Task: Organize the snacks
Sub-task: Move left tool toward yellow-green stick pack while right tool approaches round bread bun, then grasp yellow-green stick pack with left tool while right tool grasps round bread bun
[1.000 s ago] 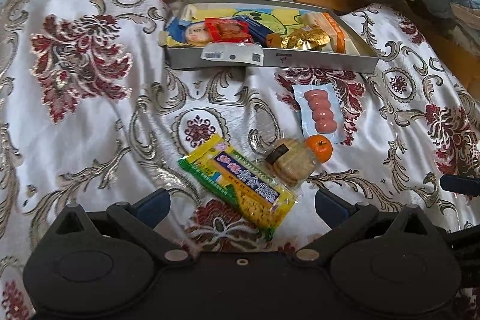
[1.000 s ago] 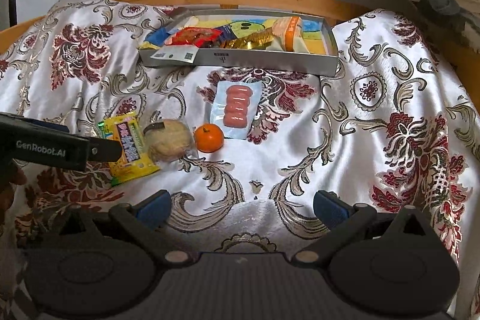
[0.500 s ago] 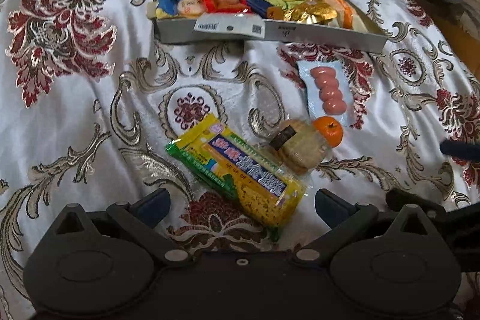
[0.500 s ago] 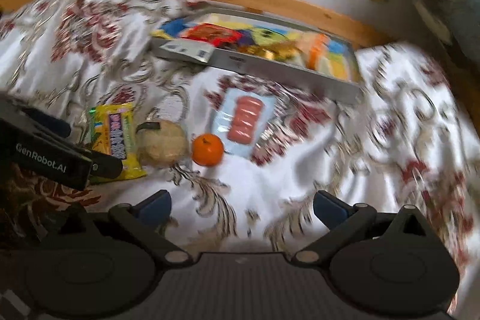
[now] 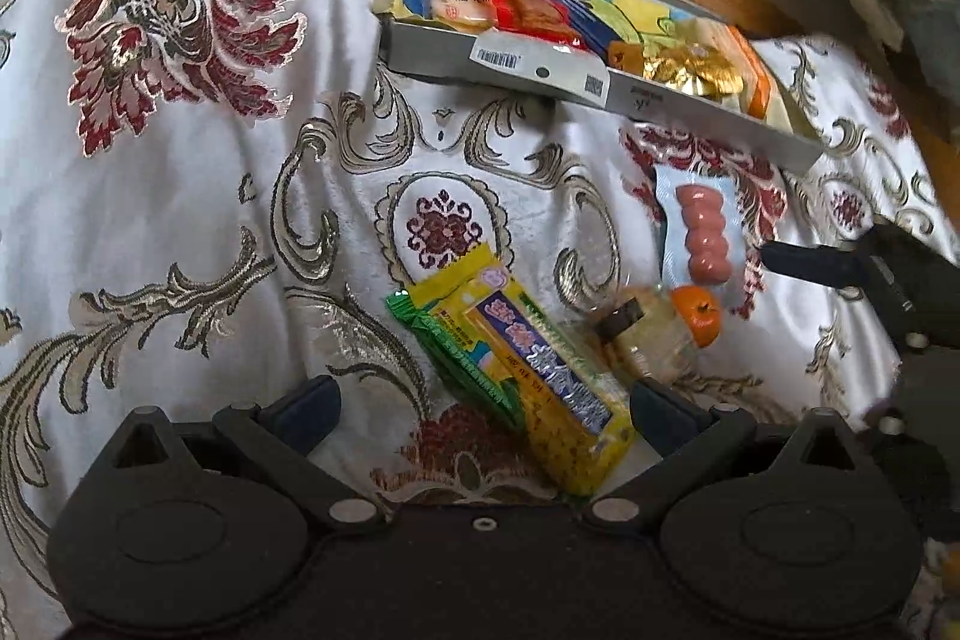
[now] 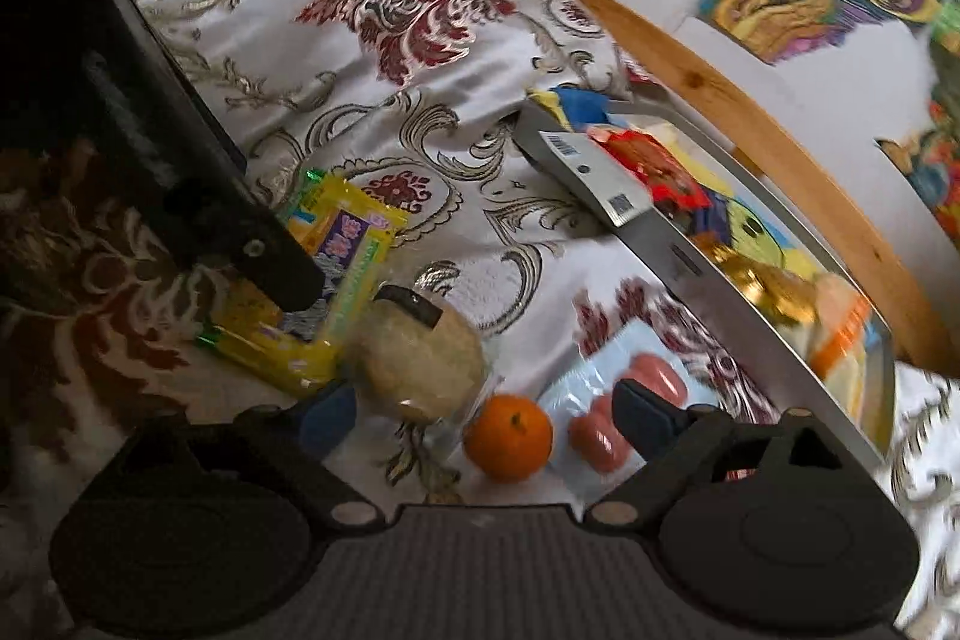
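Holding assorted snack packets [image 5: 528,10]: grey tray [image 5: 708,109]

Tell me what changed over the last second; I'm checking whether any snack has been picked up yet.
Nothing has been picked up. Both tools moved in low: the left tool now straddles the yellow corn packet, and the right tool swung left and down toward the orange and the wrapped cake. Both are open. The sausage pack and grey tray lie as before.
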`<state>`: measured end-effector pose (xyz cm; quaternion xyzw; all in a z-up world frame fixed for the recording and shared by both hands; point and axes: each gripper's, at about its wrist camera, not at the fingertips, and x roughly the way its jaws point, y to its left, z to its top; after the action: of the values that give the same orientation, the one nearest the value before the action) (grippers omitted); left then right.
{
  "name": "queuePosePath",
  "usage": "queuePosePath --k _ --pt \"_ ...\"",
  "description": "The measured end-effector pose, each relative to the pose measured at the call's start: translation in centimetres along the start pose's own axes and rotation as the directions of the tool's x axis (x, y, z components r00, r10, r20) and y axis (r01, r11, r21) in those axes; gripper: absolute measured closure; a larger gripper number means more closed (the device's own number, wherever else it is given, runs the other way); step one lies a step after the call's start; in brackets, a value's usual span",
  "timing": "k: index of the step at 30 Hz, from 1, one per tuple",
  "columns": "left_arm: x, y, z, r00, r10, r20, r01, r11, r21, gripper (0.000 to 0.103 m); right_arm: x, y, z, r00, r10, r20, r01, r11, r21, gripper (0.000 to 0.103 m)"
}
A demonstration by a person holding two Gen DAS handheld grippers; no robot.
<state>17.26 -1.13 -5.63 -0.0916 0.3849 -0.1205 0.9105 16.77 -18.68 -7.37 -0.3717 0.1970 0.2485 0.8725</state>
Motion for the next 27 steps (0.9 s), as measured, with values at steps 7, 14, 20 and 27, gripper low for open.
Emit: queuePosePath --k 7,14,20,27 --pt "0.1 0.0 0.1 0.998 -0.057 0.016 0.057 0.998 -0.034 0.001 2.6 -0.8 0.5 0.989 0.145 0.000 -0.145 0.989 -0.003 0.028" --pt "-0.1 0.2 0.0 0.993 -0.112 0.031 0.114 0.992 -0.062 0.002 2.4 -0.7 0.2 0.987 0.162 0.019 -0.163 0.986 0.040 0.041" --pt "0.1 0.3 -0.4 0.992 -0.123 0.038 0.126 0.989 -0.077 0.010 1.2 0.2 -0.2 0.994 0.106 0.027 -0.108 0.990 0.094 0.045" --pt "0.2 0.4 -0.3 0.994 -0.098 0.041 0.101 0.991 -0.083 0.012 -0.9 1.5 -0.1 0.998 0.064 -0.004 -0.063 0.989 0.135 0.049"
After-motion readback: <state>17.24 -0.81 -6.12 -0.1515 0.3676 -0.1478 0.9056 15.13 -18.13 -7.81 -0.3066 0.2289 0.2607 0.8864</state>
